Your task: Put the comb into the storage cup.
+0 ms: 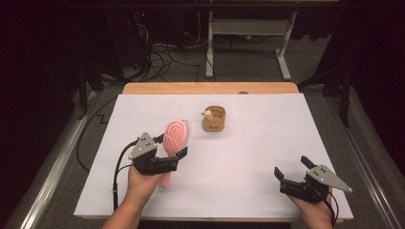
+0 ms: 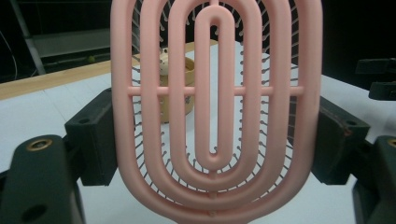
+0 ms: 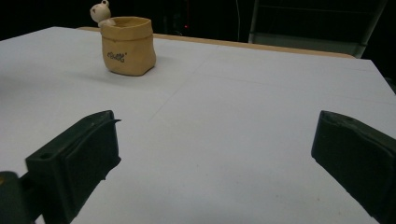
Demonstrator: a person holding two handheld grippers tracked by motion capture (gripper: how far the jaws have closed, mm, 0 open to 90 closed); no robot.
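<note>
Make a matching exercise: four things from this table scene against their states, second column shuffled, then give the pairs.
1. pink hairbrush
2. tan pot
3. left tongs
4. right tongs

a. open, nothing between them
b. standing alone at the far middle of the table
c. held upright off the table
d. clamped on the brush head

Pairs: 1-c, 2-b, 3-d, 4-a

I see a dim room: grey carpet floor (image 1: 248, 62), tangled cables (image 1: 160, 59), a white desk frame (image 1: 248, 28) beyond my white-covered table (image 1: 267, 143).
</note>
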